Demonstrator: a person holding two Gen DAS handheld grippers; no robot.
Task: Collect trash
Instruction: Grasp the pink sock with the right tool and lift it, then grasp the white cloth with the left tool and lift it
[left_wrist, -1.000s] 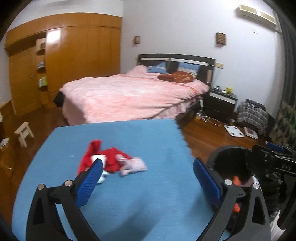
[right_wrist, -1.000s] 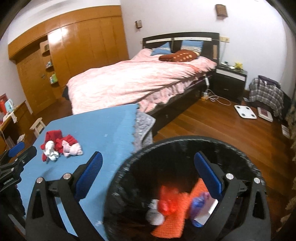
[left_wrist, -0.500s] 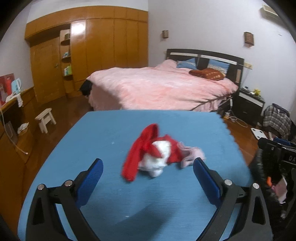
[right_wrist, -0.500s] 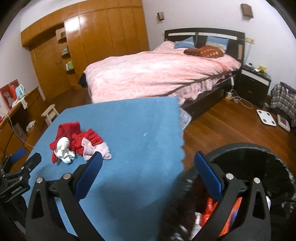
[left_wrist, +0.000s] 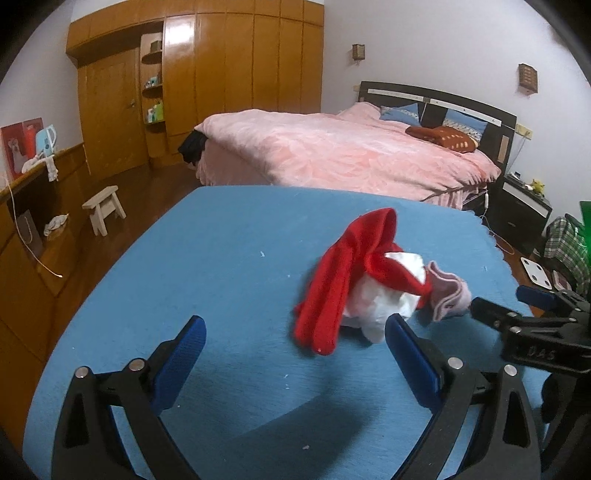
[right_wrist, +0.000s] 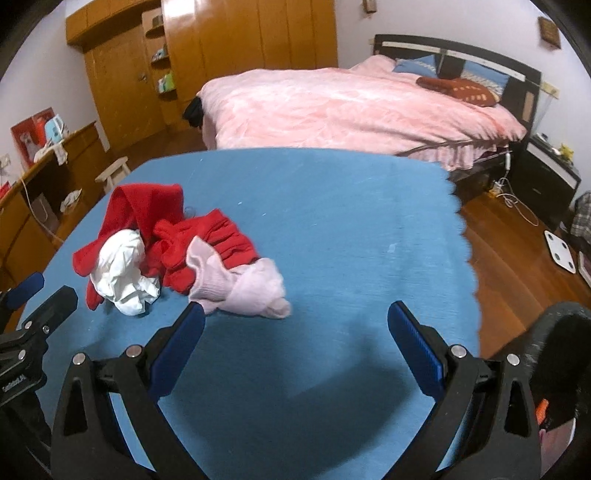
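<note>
Hovering over blue mat (left_wrist: 229, 266): both hand-held grippers spread, sock pile (left_wrist: 369, 284) ahead.

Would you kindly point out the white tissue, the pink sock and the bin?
white tissue (right_wrist: 122, 267), right wrist view, middle of the crumpled wad.
pink sock (right_wrist: 243, 286), right wrist view, middle of its body.
bin (right_wrist: 554, 321), right wrist view, near rim at the lower right.

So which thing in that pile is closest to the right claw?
The pale pink sock. It lies at the pile's near end, just ahead of the right claw; the red cloth and white wad sit farther left.
</note>
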